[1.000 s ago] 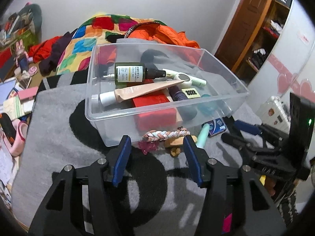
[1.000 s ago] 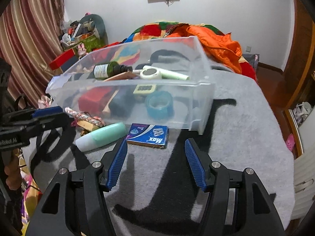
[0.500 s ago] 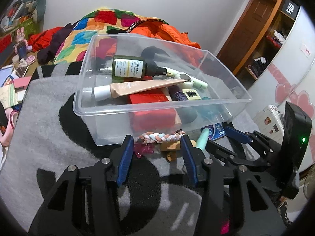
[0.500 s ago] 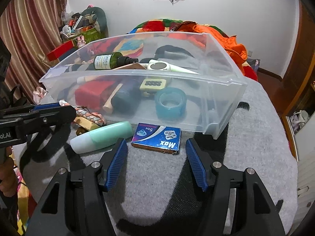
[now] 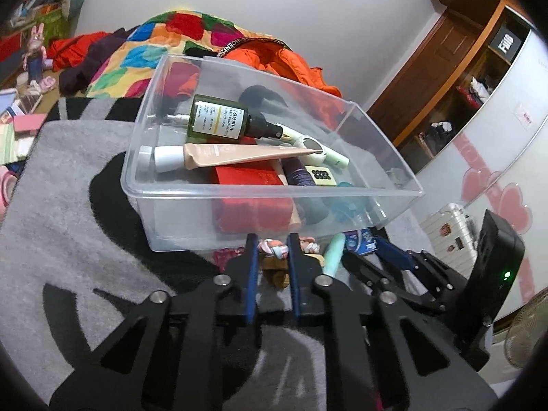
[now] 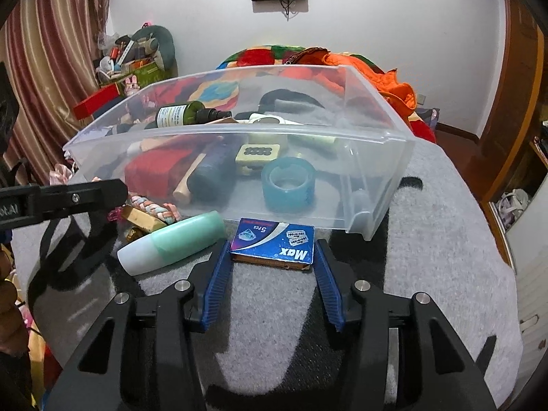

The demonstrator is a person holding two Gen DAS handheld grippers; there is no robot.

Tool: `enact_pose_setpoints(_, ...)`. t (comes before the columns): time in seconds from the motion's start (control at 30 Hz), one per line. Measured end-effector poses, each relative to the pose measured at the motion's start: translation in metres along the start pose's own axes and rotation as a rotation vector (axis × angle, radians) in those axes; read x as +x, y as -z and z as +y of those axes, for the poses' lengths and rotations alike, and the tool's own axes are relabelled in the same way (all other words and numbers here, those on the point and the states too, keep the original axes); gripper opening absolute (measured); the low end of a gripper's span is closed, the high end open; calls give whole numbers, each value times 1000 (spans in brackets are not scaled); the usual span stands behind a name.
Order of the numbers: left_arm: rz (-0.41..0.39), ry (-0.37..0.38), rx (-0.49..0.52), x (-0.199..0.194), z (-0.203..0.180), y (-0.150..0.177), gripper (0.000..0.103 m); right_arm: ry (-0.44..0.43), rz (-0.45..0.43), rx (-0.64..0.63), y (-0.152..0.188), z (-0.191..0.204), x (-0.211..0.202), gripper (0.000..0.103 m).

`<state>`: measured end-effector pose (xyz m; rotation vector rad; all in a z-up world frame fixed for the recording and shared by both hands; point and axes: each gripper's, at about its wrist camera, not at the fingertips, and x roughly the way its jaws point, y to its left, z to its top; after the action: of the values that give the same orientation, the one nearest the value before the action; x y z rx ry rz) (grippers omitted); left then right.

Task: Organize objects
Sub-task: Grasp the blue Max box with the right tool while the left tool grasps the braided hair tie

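A clear plastic bin (image 5: 178, 188) (image 6: 373, 144) holds a green bottle (image 5: 217, 121), a beige tube (image 5: 239, 154), a red box (image 5: 246, 178) and a blue tape roll (image 6: 289, 185). In front of it on the grey rug lie a braided pink-and-white band (image 5: 274, 249) (image 6: 154, 205), a gold item (image 6: 142, 219), a mint bottle (image 6: 174, 243) and a blue Max razor-blade box (image 6: 274, 243). My left gripper (image 5: 272, 239) has closed around the braided band. My right gripper (image 6: 272, 245) is open, its fingers either side of the blade box.
The bin stands on a grey and black rug (image 6: 428, 239). Behind it are a colourful quilt (image 5: 154, 44) and an orange jacket (image 5: 287, 65). A wooden wardrobe (image 5: 445, 68) stands to the right, with clutter by the curtains (image 6: 51, 68).
My left gripper moved forward and closed from wide open onto the braided band. My right gripper moved forward until its open fingers flank the blade box.
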<state>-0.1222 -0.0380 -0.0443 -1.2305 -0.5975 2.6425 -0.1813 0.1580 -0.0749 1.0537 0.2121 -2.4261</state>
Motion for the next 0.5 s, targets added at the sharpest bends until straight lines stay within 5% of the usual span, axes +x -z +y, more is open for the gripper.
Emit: enact_pose_setpoints(0.5,-99,13,70,-53,-19,2,11,-25,-37,40,0,-12,-27,45)
